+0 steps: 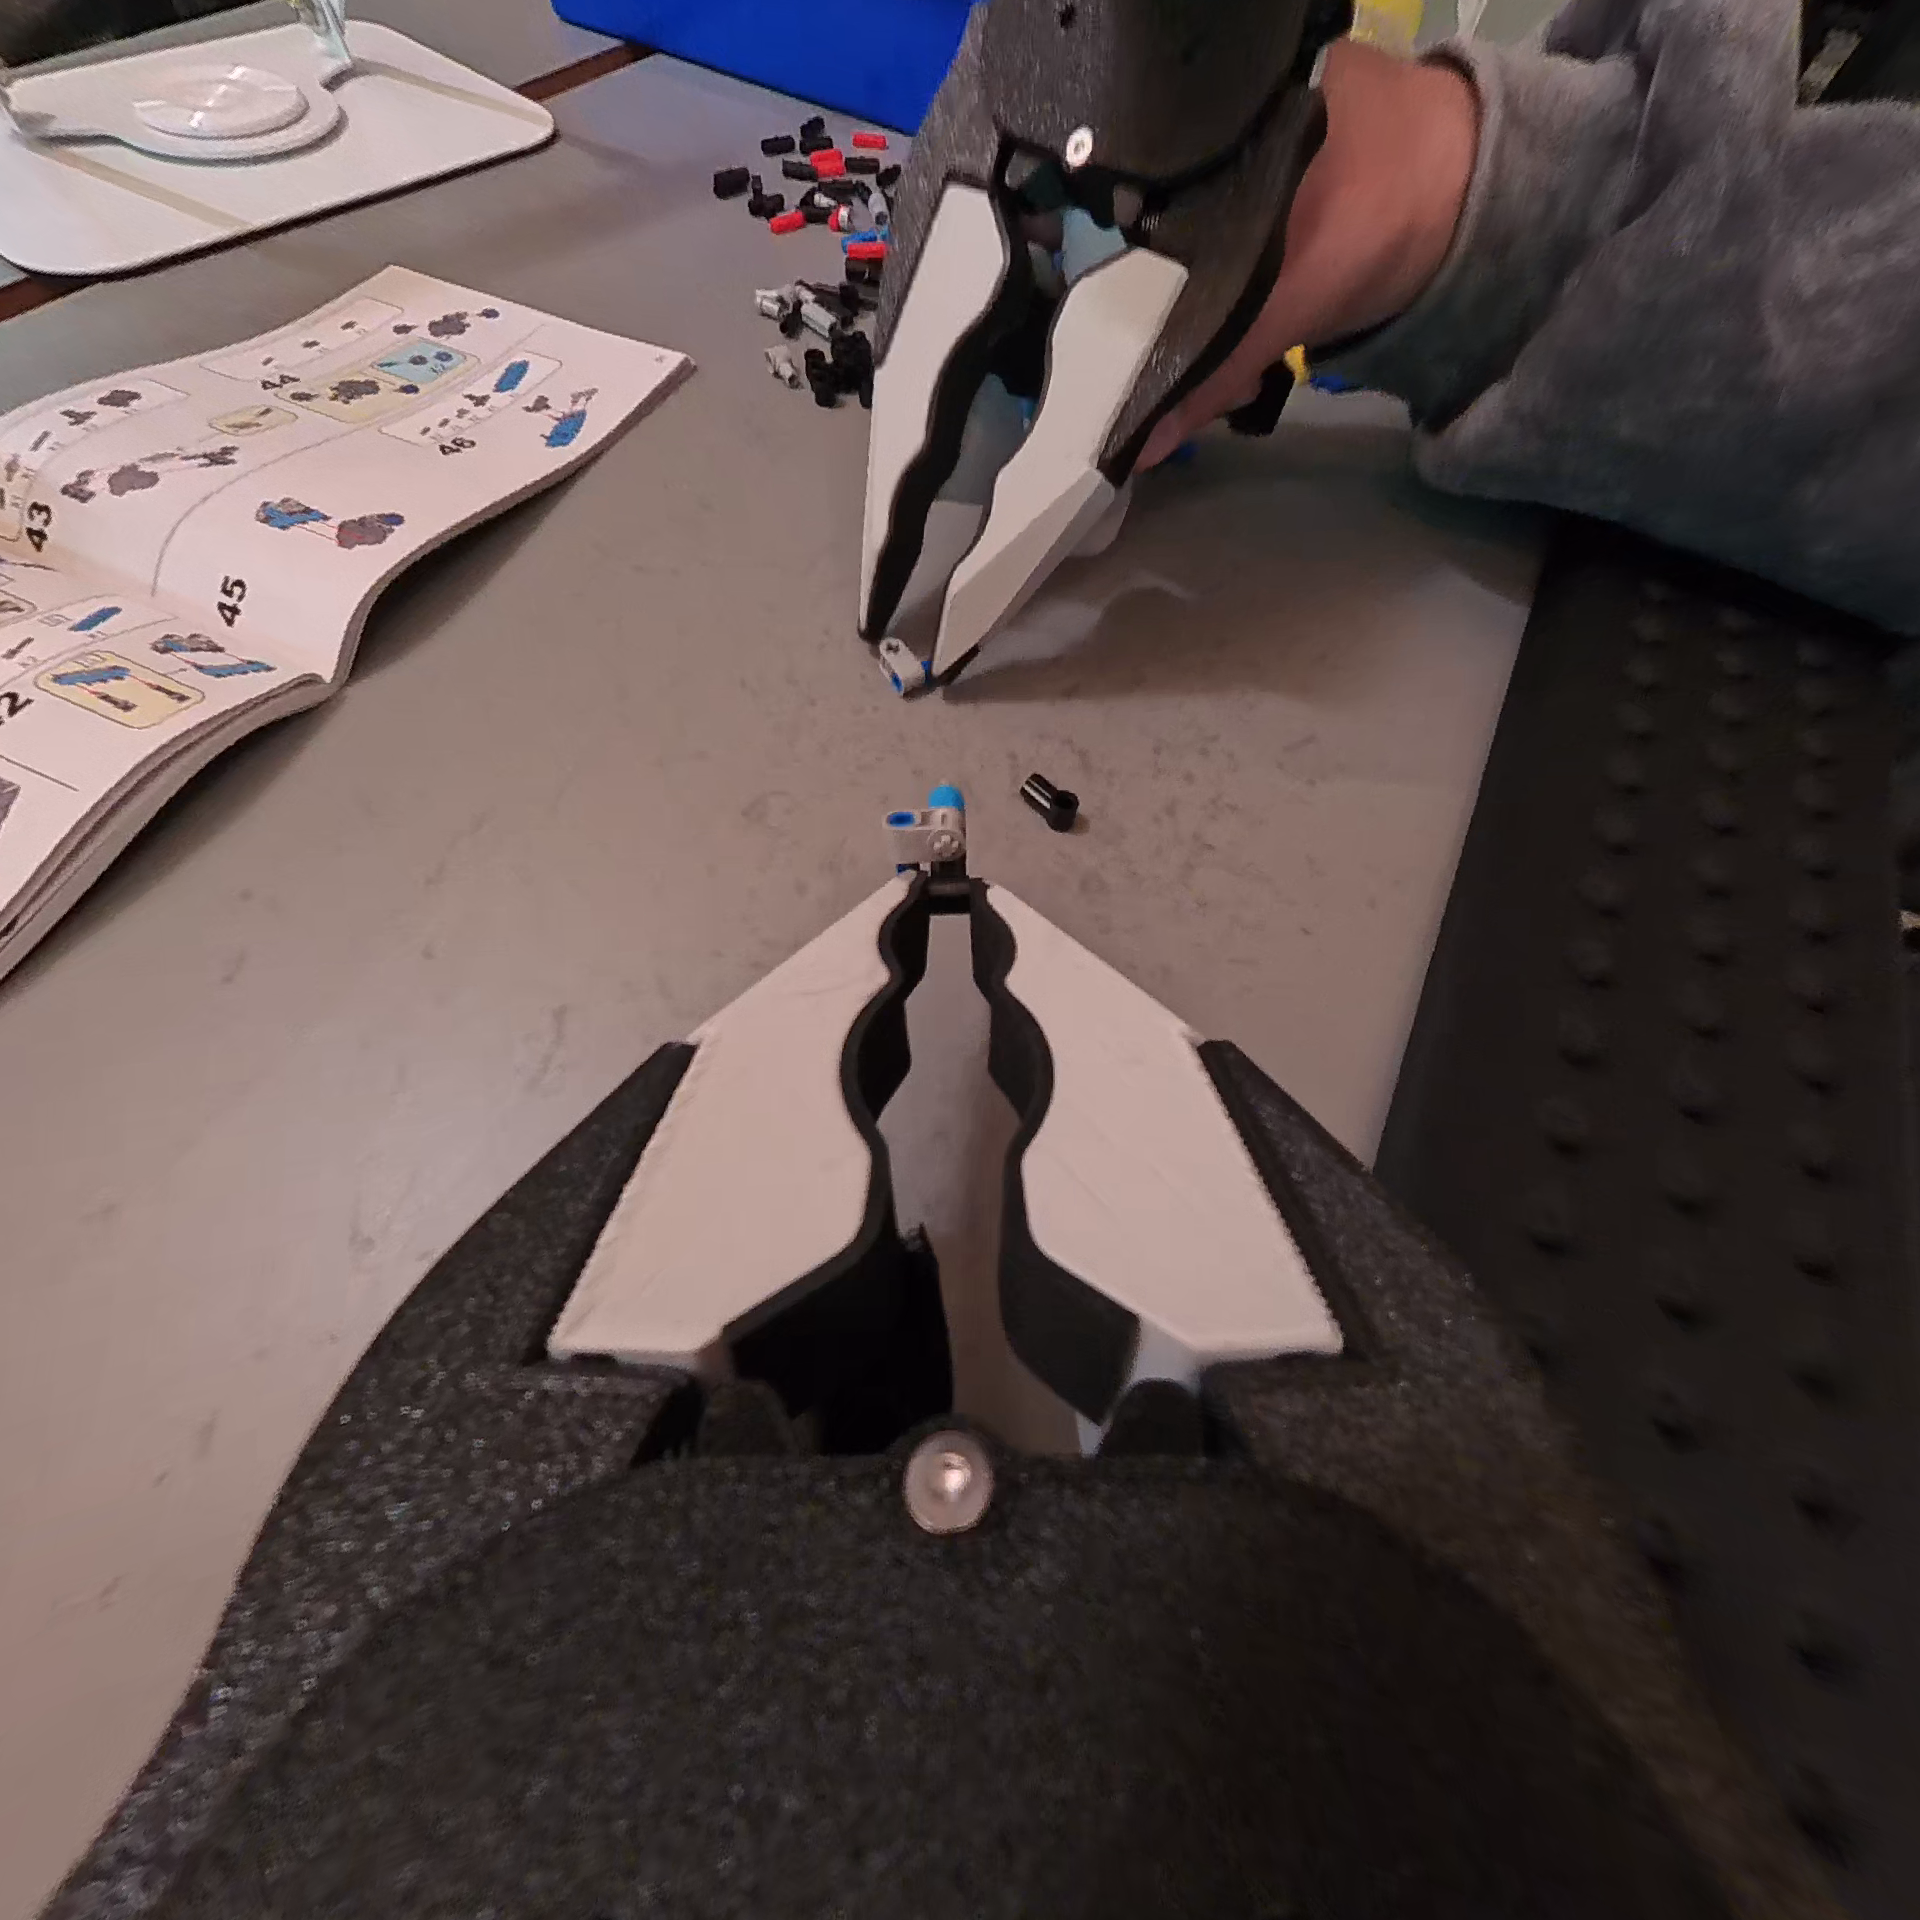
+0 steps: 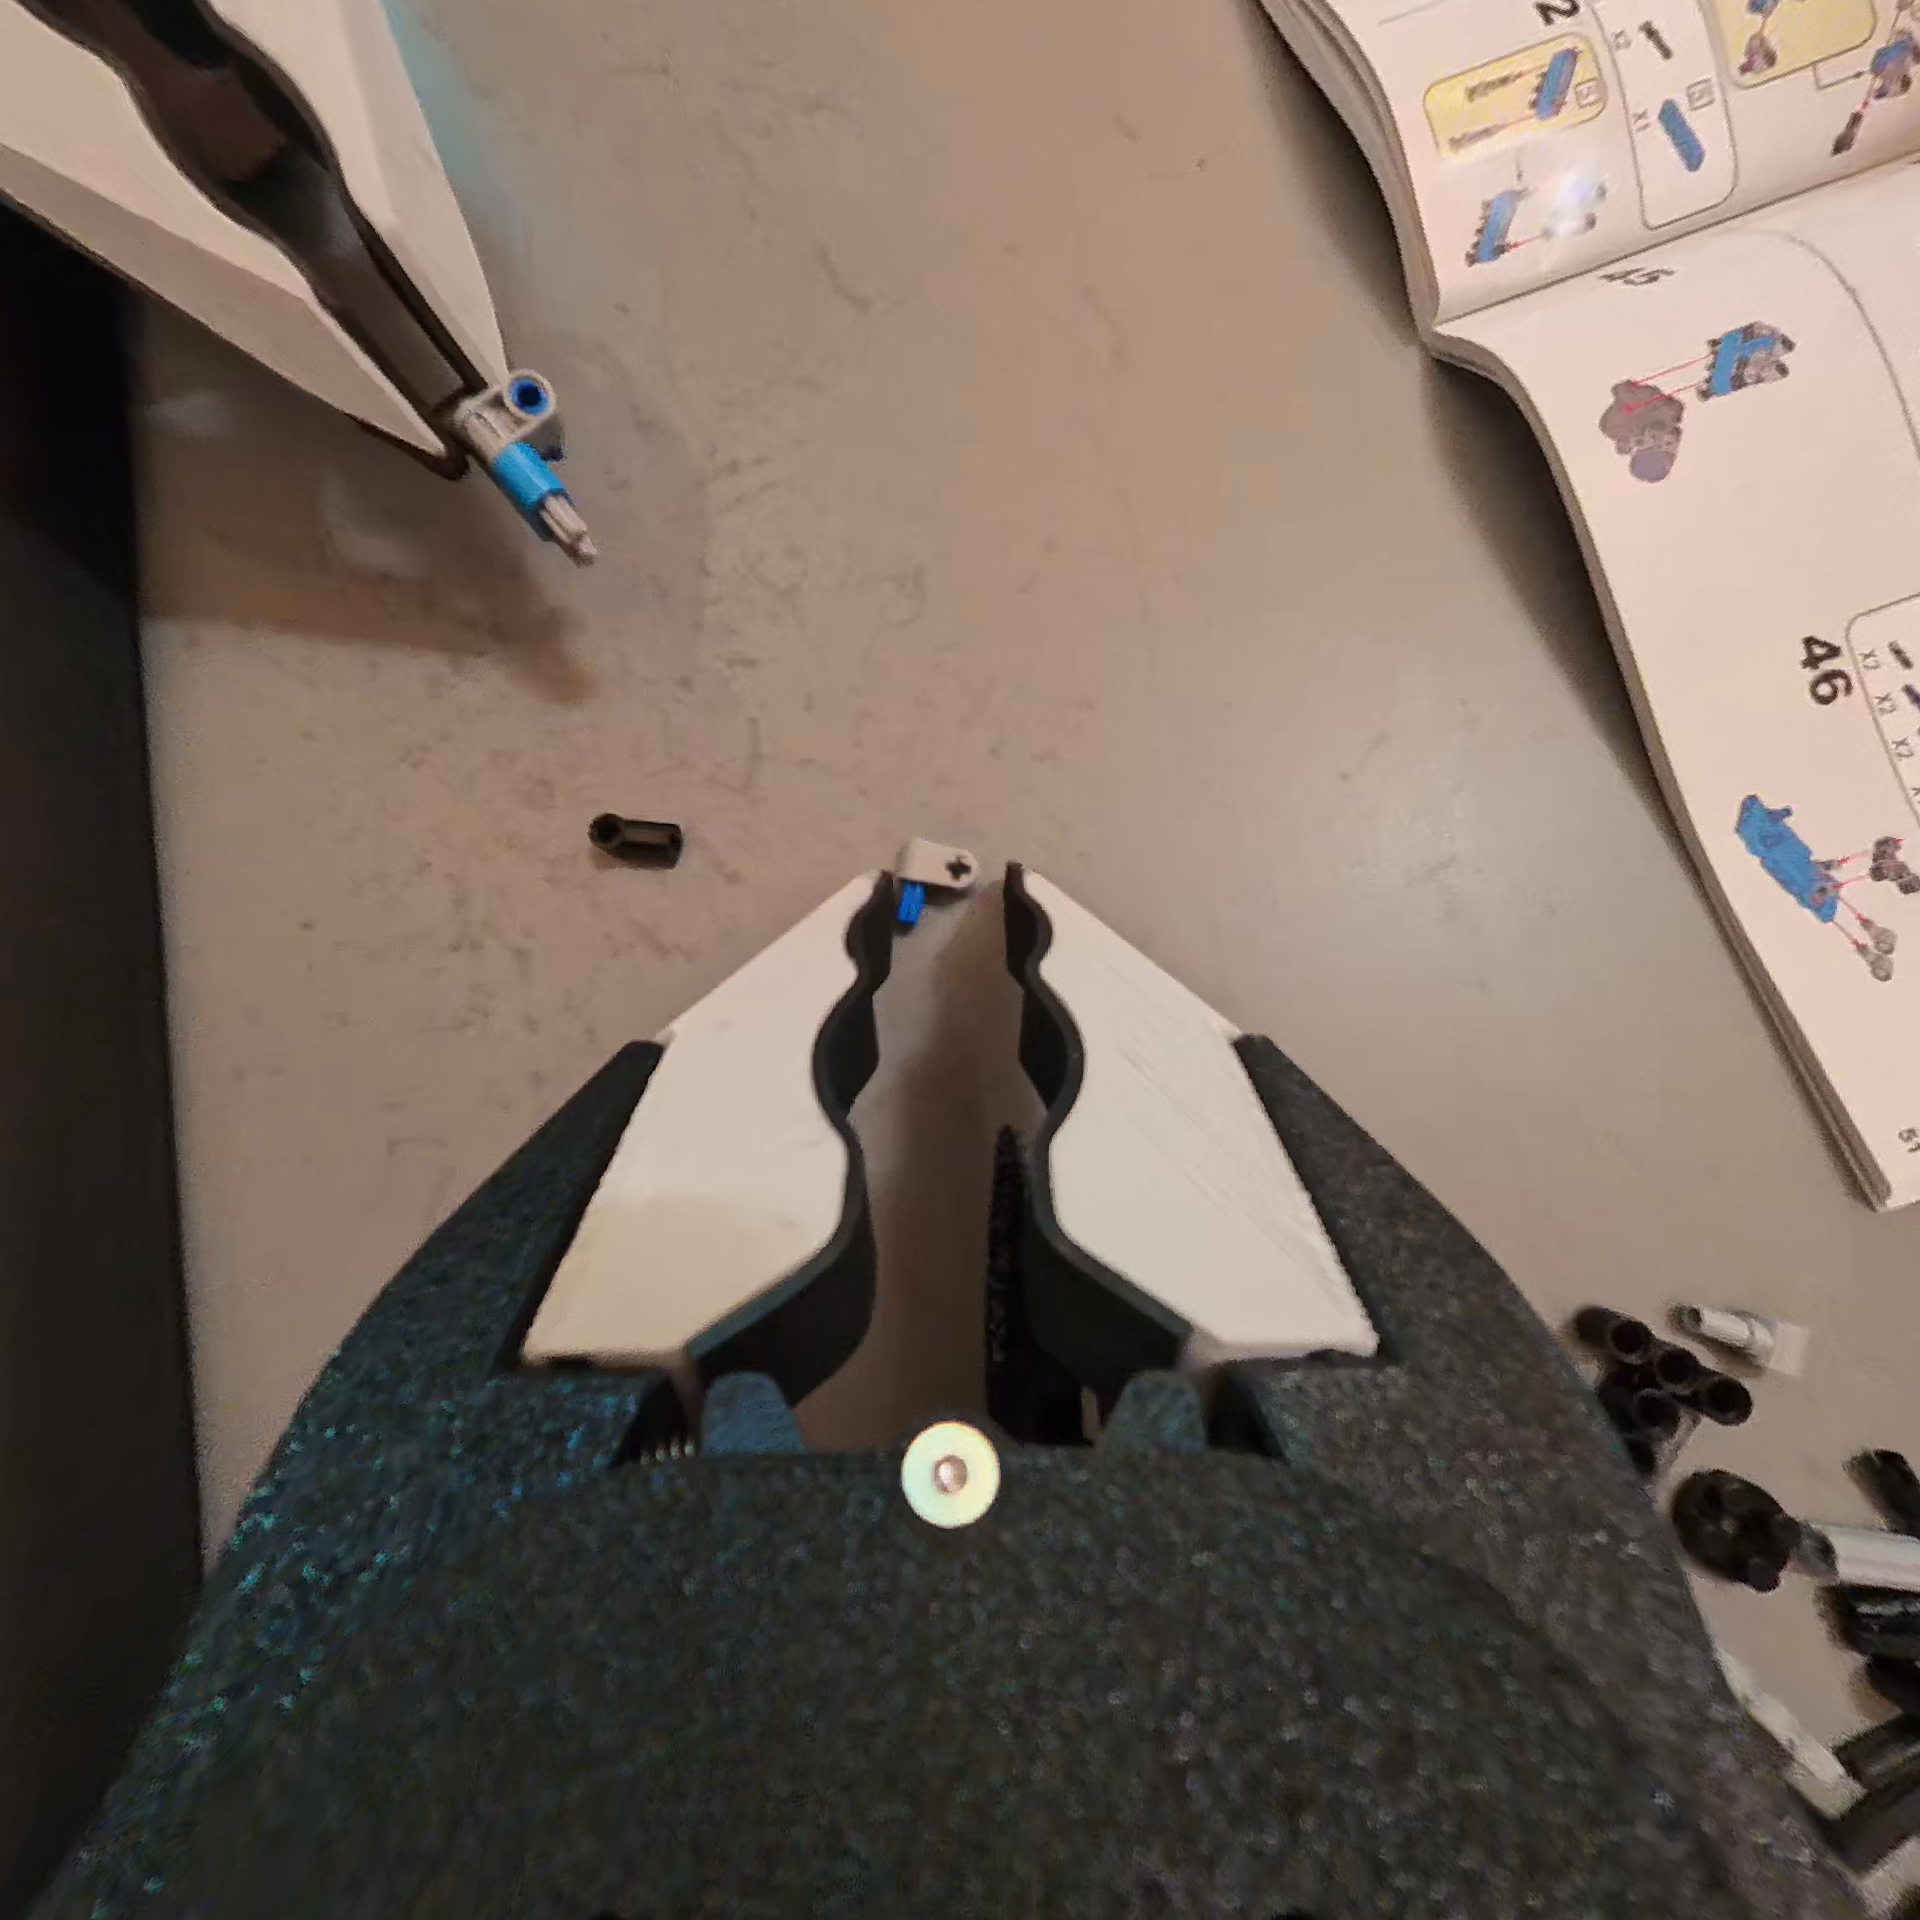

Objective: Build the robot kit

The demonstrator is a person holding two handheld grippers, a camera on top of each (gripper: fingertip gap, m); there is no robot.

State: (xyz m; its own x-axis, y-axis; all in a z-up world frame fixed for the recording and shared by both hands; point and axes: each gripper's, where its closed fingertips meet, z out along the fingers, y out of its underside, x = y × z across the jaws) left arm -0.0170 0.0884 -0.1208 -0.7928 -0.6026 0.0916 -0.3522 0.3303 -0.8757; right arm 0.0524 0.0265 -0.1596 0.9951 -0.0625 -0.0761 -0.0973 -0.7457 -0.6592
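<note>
My left gripper (image 1: 940,883) is shut on a small grey and blue pin assembly (image 1: 930,826) and holds it just above the grey table (image 1: 520,1039). It also shows in the right wrist view (image 2: 457,436) with the assembly (image 2: 520,457) sticking out of its tips. My right gripper (image 2: 943,878) is slightly open, tips down at the table. A small grey connector with a blue pin (image 2: 935,868) lies between the tips against the left finger, with a gap to the right finger. The connector also shows in the left wrist view (image 1: 902,665). A loose black pin (image 1: 1049,802) (image 2: 636,834) lies on the table between the grippers.
An open instruction booklet (image 1: 260,520) (image 2: 1714,520) lies beside the grippers. A pile of small black, red and grey parts (image 1: 821,229) (image 2: 1714,1455) lies behind the right gripper. A white tray (image 1: 416,135), a blue bin (image 1: 779,42) and a black studded mat (image 1: 1714,1039) border the table. About 11 cm separates my left fingertips from my right.
</note>
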